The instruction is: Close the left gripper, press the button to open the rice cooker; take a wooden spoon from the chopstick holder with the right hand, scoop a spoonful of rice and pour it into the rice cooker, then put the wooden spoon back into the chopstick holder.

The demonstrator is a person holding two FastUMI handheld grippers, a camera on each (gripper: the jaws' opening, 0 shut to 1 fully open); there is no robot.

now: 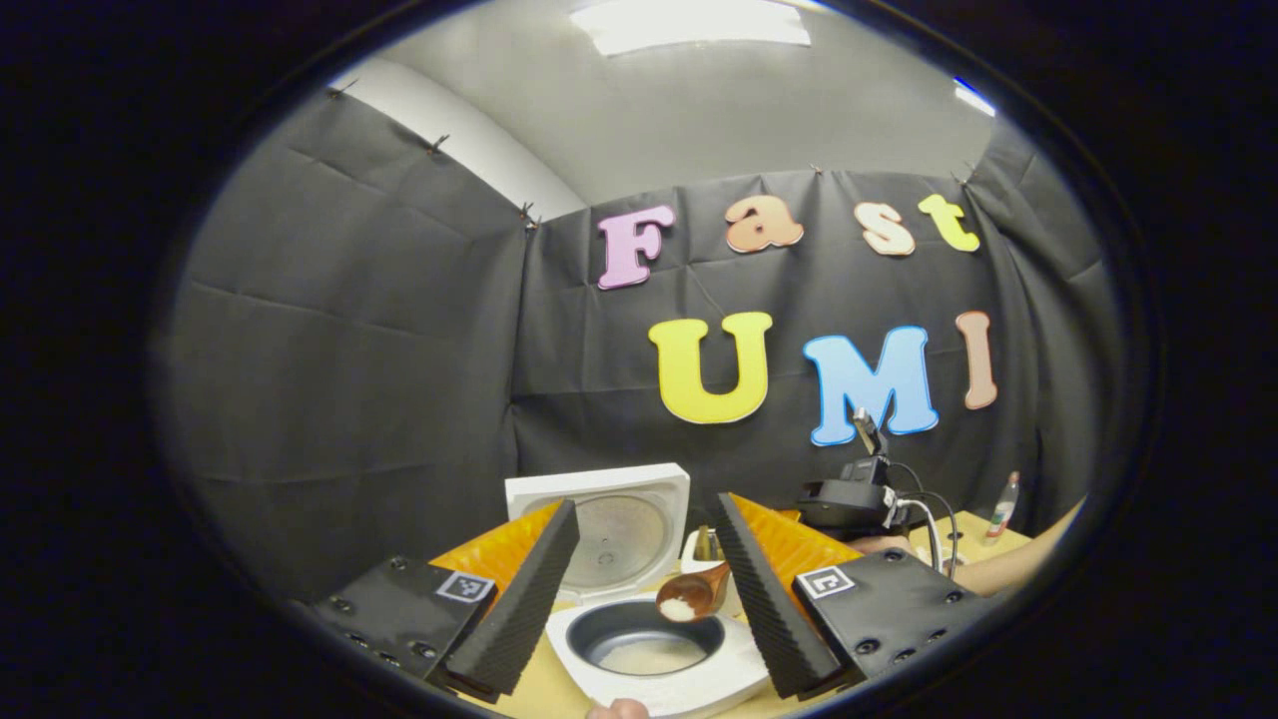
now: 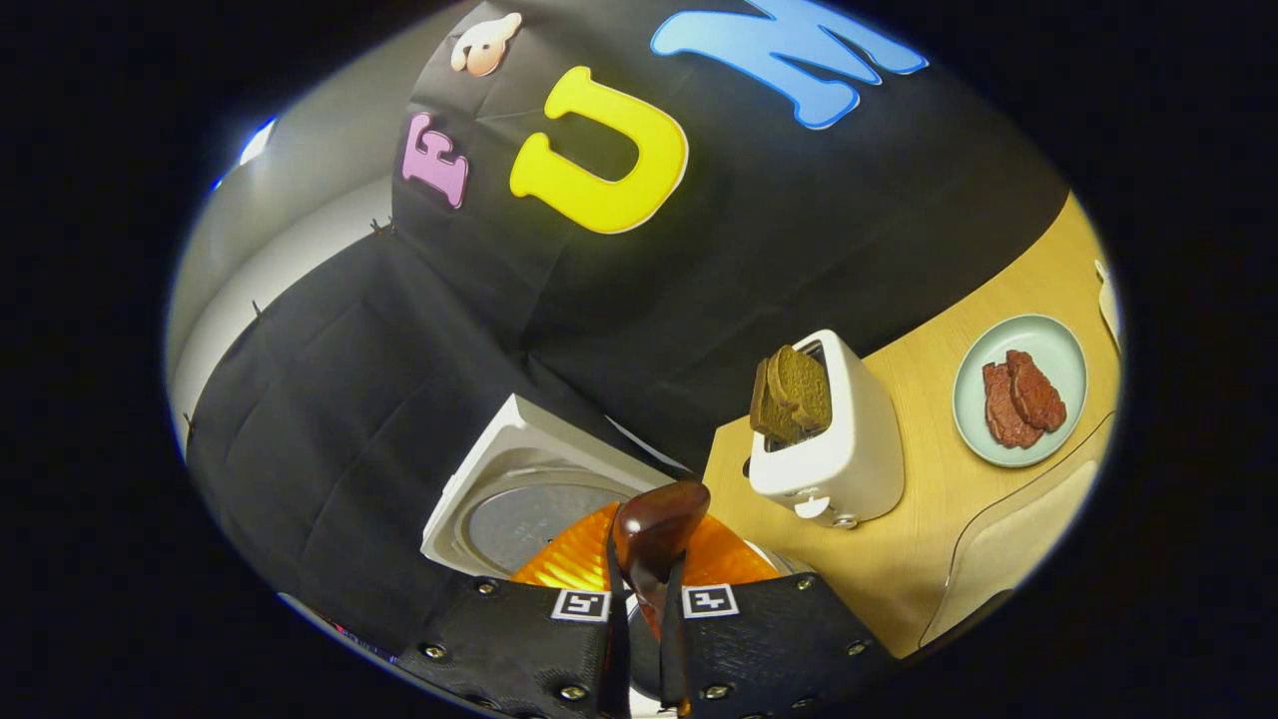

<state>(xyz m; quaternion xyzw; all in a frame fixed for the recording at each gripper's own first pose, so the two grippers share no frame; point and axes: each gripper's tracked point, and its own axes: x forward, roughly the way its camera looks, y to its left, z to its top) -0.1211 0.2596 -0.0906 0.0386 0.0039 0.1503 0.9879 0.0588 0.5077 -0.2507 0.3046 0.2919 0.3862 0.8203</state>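
Observation:
The white rice cooker [image 1: 689, 689] stands open, its lid [image 1: 619, 534] raised at the back and some rice lying in the dark inner pot [image 1: 649, 654]. My left gripper [image 1: 647, 504] hangs open in front of it, holding nothing. A wooden spoon [image 1: 694, 596] with white rice in its bowl hovers over the pot's right rim. Farther off at the right, the right gripper [image 1: 849, 499] is held by a hand. In the right gripper view my right gripper [image 2: 639, 589] is shut on the spoon's handle, the back of the spoon bowl [image 2: 659, 524] facing me above the cooker lid [image 2: 519, 499].
A white toaster [image 2: 834, 439] with brown bread slices [image 2: 794, 389] stands right of the cooker. A pale green plate [image 2: 1018, 335] with pieces of meat lies farther right on the wooden table [image 2: 929, 519]. A small bottle [image 1: 1003, 504] stands at the back right.

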